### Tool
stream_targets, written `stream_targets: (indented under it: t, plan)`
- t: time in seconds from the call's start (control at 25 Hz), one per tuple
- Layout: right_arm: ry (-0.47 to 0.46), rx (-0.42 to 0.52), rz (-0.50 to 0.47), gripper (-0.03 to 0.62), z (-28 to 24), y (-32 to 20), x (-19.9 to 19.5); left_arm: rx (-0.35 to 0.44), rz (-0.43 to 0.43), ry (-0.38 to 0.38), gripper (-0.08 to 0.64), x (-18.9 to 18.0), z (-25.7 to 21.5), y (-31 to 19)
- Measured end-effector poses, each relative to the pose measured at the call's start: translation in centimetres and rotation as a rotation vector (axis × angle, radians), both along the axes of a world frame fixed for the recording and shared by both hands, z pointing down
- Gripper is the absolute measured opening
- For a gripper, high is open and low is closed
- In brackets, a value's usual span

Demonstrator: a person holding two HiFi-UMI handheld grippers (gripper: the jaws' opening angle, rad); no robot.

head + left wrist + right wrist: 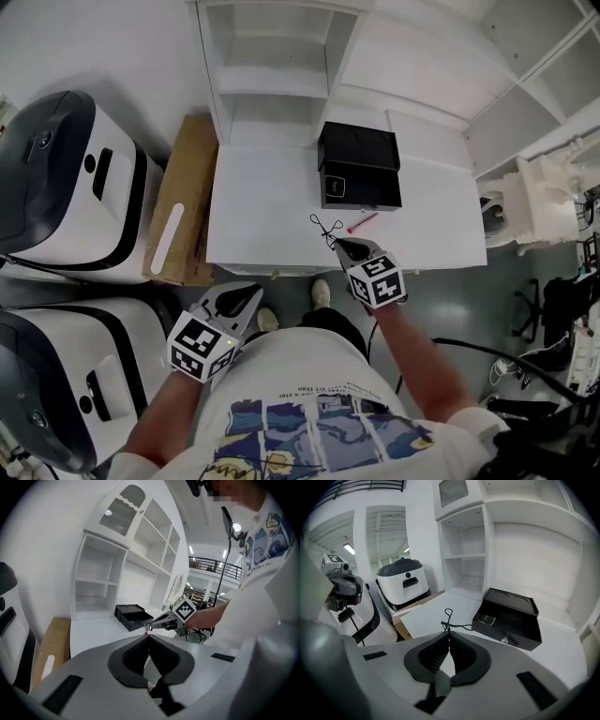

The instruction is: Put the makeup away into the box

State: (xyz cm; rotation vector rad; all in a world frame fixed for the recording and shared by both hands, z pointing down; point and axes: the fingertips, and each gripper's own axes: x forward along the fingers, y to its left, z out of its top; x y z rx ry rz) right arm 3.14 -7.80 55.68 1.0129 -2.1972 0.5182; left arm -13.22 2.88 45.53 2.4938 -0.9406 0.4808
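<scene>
The open black box (pixel 360 174) stands on the white table (pixel 262 216), with a small dark case (pixel 487 618) inside it. A black eyelash curler (pixel 322 227) sticks out from the tips of my right gripper (pixel 336 242), which is shut on it just over the table's front edge. The curler's head (pixel 448 613) points away from the jaws (pixel 449 633). A pink pencil (pixel 363 222) lies on the table in front of the box. My left gripper (pixel 253 292) hangs shut and empty, left of the table's front edge. From the left gripper (pixel 149 635) I see the box (pixel 133 617) and the right gripper's cube (pixel 186 609).
White shelves (pixel 272 70) rise behind the table. A brown board (pixel 183 202) leans at the table's left side, beside two white and black machines (pixel 66 187). The person's shoes (pixel 321 292) stand on the grey floor below the table's front edge.
</scene>
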Motion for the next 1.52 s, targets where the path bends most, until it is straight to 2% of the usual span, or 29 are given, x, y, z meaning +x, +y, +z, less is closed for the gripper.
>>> stream_targets:
  t: [0.28,0.64,1.16,1.52]
  plan:
    - [0.059,0.037,0.018,0.029,-0.9,-3.4,5.6,0.013,0.016,0.0,0.014,2.7,-0.6,-2.1]
    - [0.101,0.022,0.01,0.029,0.1,-9.9,9.9,0.011,-0.054,-0.011,0.014,5.1,-1.1,-5.3]
    - [0.154,-0.103,-0.008,0.029,5.7,-16.6,11.5,-0.031,-0.197,-0.05,0.014,6.8,-0.9,-7.8]
    - [0.197,-0.178,-0.051,0.029,8.1,-18.0,10.9,-0.041,-0.262,-0.069,0.014,7.8,-1.1,-9.2]
